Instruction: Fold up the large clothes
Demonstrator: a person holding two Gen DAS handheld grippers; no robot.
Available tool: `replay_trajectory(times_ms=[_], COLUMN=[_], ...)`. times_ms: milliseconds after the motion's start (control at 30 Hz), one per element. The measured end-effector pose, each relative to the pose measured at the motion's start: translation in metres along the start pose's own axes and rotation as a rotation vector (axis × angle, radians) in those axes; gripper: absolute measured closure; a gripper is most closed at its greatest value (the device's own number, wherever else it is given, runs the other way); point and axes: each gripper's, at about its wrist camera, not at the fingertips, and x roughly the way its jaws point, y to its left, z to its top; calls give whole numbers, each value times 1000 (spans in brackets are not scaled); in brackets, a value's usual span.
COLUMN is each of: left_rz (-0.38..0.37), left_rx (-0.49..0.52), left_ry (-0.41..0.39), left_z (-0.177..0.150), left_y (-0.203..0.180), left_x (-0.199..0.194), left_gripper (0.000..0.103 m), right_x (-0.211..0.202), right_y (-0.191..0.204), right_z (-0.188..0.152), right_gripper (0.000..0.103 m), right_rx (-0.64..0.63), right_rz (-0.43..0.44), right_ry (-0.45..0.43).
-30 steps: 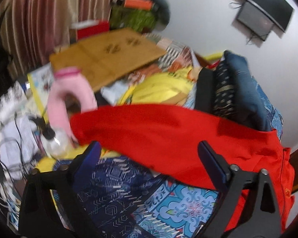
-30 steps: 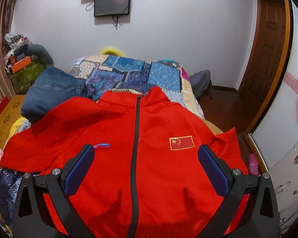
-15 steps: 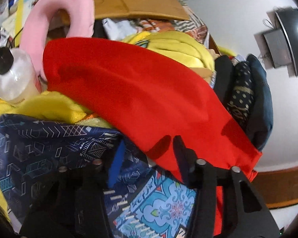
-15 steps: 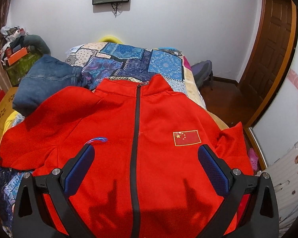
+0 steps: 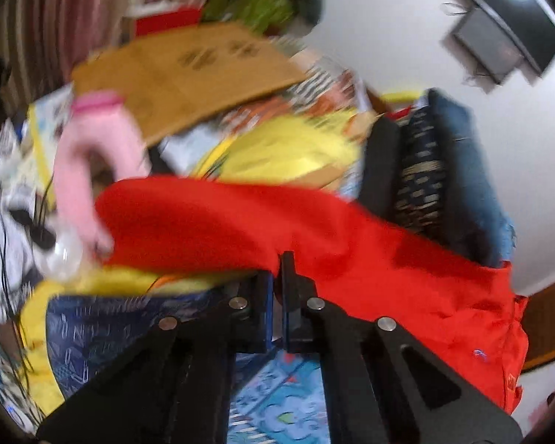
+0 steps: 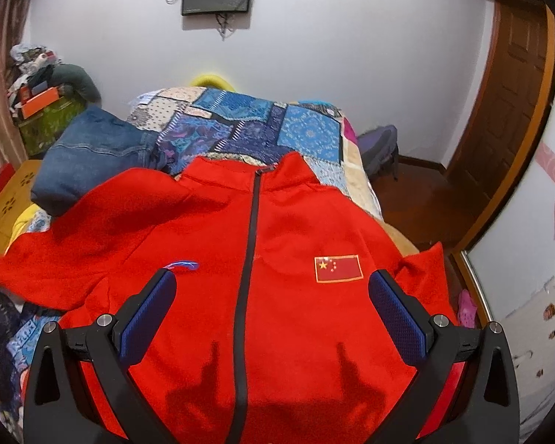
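Pinching down, the left gripper point(image 5: 277, 285) has just snapped its jaws together on the lower edge of the red jacket's sleeve point(image 5: 203, 218), in the middle of the left wrist view, pointed steeply down at the bed. That view is pretty smeared, so I can't tell how much cloth is actually caught between the blue pads point(image 5: 266, 296), only that the hem sits right at their tips.

The right gripper point(image 6: 272, 285) hangs over the jacket's lower front with its jaws spread wide, one on each side of the zipper point(image 6: 249, 259), gripping nothing; its shadow falls on the fabric below.

The red jacket point(image 6: 277, 296) is a soft fleecy zip-up with a stand collar, a dark zip down the centre and a small flag patch point(image 6: 338, 268) on the chest. It lies flat, front up, filling the lower half of the right wrist view on a patchwork bedspread point(image 6: 240, 129) in blue prints. Folded jeans point(image 6: 92, 148) sit at its upper-left shoulder, touching the sleeve.

On the sleeve side it's crowded: a pink neck pillow point(image 5: 88, 155), a yellow cloth point(image 5: 285, 148) and a cardboard sheet point(image 5: 188, 74) all close by. The bed's right edge drops to open wooden floor point(image 6: 425, 199) by the door point(image 6: 514, 92).
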Motion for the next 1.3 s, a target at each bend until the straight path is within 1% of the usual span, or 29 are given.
replay_trajectory(times_ms=[33,133,233,267,333,367,433,467,567,600,667,700,767,833,867,967,1033,1100,1200,1267,1300], left_rz=[-15,-89,-185,-203,-261,-280,-327,-340,-392,-410,-427,-446,-466,-488,-492,-510,-505,-479,-438,-417,-405], left_rx=[22,114,218,240,313,336,400,419,499,540,592,630,673,734,751,832,878,931,979,1010,1032], left_ry=[-14,-71,-119,-126,-142,-143,-135,-130,-90,-69,-36,2,55,138,161,277,327,378,436,444,430], left_z=[3,15,18,18,15,13,2,-3,-22,-32,-50,-63,-81,-109,-119,-160,-182,-207,-225,-235,-238], left_y=[-10,-55,-107,-118,-153,-164,-197,-206,-247,-264,-286,-301,-319,-343,-350,-373,-380,-385,-385,-384,-384], left_x=[-5,-27,-53,-58,-72,-76,-82,-84,-82,-79,-73,-67,-58,-46,-42,-24,-18,-8,11,10,8], left_gripper=[101,101,101,101,101,101,101,101,102,101,101,101,101,102,102,102,101,101,101,101,101], right_x=[-1,-3,1,2,6,7,8,8,11,14,16,18,19,21,22,24,24,24,26,26,26], right_y=[-1,-7,-15,-16,-23,-25,-31,-32,-42,-45,-51,-55,-61,-67,-72,-79,-84,-89,-94,-95,-94], right_z=[2,6,9,9,11,11,10,9,7,6,3,1,-2,-6,-7,-9,-11,-12,-14,-14,-13], right_gripper=[0,0,0,0,0,0,0,0,0,0,0,0,0,0,0,0,0,0,0,0,0], right_rx=[-7,-23,-18,-16,-19,-22,-27,-26,-12,-8,3,6,9,16,19,25,27,30,32,35,36], right_rz=[9,52,96,101,108,107,115,118,137,150,159,160,159,154,150,141,134,129,129,130,134], right_ry=[-3,-17,-1,3,9,10,10,12,31,43,62,70,85,100,107,118,125,131,139,143,144])
